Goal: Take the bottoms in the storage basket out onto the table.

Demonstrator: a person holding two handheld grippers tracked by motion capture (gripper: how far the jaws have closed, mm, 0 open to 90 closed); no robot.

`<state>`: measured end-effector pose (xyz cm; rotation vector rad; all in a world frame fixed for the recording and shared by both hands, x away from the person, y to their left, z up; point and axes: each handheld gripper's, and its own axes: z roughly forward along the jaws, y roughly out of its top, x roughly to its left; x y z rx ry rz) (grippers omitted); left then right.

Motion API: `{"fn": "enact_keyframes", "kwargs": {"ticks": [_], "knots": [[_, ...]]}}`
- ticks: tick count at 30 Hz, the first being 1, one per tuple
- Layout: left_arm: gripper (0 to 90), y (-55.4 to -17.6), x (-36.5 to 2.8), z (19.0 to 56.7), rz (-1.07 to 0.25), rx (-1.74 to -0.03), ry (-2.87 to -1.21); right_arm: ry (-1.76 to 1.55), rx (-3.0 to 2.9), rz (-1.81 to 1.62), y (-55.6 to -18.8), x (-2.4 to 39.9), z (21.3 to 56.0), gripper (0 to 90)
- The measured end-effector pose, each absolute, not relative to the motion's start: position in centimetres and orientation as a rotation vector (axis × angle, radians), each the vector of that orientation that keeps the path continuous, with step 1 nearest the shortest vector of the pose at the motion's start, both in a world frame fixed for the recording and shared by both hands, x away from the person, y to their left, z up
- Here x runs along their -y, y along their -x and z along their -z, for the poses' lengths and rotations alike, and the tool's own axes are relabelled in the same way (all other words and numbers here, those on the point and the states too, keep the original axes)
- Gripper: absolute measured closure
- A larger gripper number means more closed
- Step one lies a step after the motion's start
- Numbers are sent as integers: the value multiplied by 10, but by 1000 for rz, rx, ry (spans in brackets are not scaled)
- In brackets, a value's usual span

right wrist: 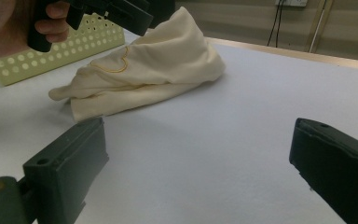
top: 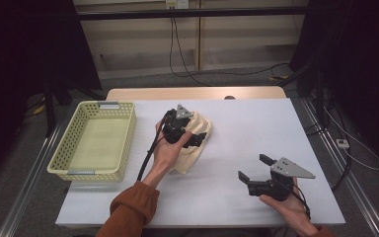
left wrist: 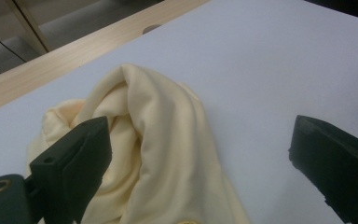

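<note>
A crumpled cream cloth (top: pixel 193 148) lies on the white table (top: pixel 246 123) a little left of centre. My left gripper (top: pixel 195 132) hangs over the cloth's far part, jaws open. In the left gripper view a raised fold of the cloth (left wrist: pixel 163 140) stands between the spread jaws, close against the left one. My right gripper (top: pixel 254 167) is open near the front right of the table, well apart from the cloth, with nothing between its jaws. The right gripper view has the cloth (right wrist: pixel 158 74) ahead, and the left gripper (right wrist: pixel 112 11) held by a hand above it.
A pale yellow perforated basket (top: pixel 81 160) stands on the table's left side, beside the cloth; it appears again as the basket (right wrist: pixel 65 51) behind the cloth. A wooden strip (top: pixel 197 93) runs along the far edge. Cables trail on the floor beyond.
</note>
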<state>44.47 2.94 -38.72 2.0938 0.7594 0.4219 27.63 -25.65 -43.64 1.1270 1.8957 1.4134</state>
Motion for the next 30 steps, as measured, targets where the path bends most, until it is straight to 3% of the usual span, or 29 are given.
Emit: {"fn": "enact_keyframes", "kwargs": {"ticks": [30], "knots": [[48,-425,-60,364,-442,-740,-1975,-1131,-1901,-1414,-277,256,437,42]]}}
